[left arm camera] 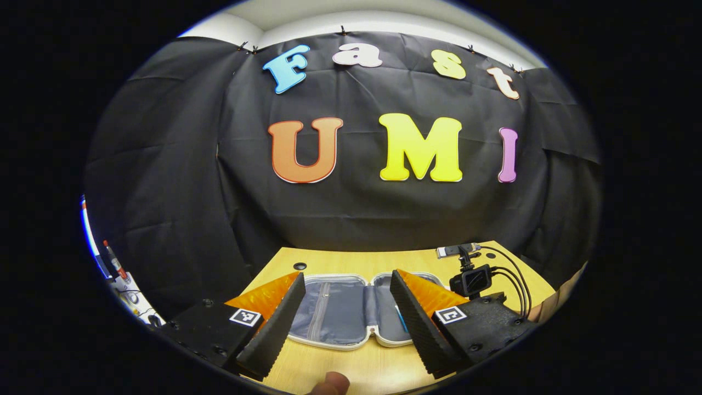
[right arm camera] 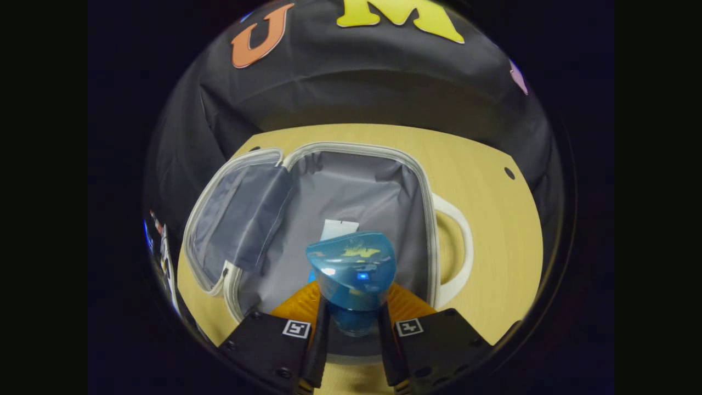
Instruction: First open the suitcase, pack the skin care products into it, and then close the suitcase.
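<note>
The suitcase [right arm camera: 351, 197] lies open flat on the wooden table, with a white rim, grey lining and a white handle [right arm camera: 458, 247] on its right side. My right gripper [right arm camera: 352, 307] hovers over the suitcase's right half and is shut on a blue skin care bottle [right arm camera: 351, 269] with a translucent blue cap; the bottle's lower part is hidden between the fingers. In the left gripper view the open suitcase [left arm camera: 340, 310] lies just ahead. My left gripper [left arm camera: 347, 278] stands open in front of it with nothing between its fingers.
A grey flap [right arm camera: 241, 219] covers the suitcase's left half, and a white tag [right arm camera: 339, 227] lies on the right lining. A black camera unit with cables [left arm camera: 470, 280] shows at the right next to a forearm [left arm camera: 554, 302]. A fingertip [left arm camera: 330, 382] shows at the bottom edge.
</note>
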Demonstrator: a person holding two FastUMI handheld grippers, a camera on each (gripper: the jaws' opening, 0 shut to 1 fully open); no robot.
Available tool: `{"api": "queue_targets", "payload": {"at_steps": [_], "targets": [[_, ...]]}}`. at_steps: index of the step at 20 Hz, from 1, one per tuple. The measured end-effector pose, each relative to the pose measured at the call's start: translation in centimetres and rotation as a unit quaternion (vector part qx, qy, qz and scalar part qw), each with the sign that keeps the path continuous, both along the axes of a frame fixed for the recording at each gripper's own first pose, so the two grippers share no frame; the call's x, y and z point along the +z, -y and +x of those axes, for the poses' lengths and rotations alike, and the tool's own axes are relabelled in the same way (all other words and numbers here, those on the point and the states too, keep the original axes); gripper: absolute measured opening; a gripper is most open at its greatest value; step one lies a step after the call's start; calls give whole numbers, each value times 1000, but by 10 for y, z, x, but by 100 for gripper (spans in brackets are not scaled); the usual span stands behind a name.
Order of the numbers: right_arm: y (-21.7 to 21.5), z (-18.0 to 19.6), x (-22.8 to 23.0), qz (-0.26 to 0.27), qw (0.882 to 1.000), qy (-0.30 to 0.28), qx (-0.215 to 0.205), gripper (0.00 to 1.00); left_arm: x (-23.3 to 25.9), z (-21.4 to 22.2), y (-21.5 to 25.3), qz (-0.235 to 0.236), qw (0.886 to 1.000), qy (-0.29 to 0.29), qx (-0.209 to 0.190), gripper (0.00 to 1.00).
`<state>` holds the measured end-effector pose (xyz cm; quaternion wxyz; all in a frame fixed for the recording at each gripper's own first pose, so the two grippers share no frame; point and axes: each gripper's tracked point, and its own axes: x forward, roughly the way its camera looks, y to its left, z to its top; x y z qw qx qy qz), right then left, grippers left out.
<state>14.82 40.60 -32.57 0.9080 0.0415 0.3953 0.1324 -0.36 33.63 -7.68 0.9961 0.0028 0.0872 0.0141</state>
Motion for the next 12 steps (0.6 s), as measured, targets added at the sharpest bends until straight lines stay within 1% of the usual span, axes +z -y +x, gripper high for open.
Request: {"api": "queue_targets", "payload": {"at_steps": [2, 3, 6, 7, 8, 9, 10, 11, 12], "targets": [[-1, 8, -3, 3, 1000, -8, -13, 37, -7, -5, -3, -8, 1000, -11, 3, 99], [-2, 14, -5, 4, 1000, -13, -21, 40, -9, -6, -5, -15, 1000, -15, 6, 99], [5, 29, -26, -14, 998, -42, -47, 39, -8, -1, -15, -42, 999, -20, 17, 99], [5, 30, -32, -17, 997, -54, -54, 39, -9, -2, -18, -43, 999, -20, 21, 99], [3, 31, -36, -19, 996, -60, -57, 39, -7, -3, -24, -39, 999, -17, 26, 99], [3, 35, -35, -25, 997, -52, -60, 36, -7, -4, -29, -37, 999, -15, 29, 99], [3, 34, -36, -32, 996, -54, -59, 39, -8, -5, -35, -36, 999, -16, 35, 99], [3, 34, -34, -35, 996, -51, -60, 37, -15, -5, -41, -42, 998, -22, 39, 99], [3, 32, -34, -36, 996, -53, -60, 41, -20, -4, -45, -49, 997, -30, 42, 99]]}}
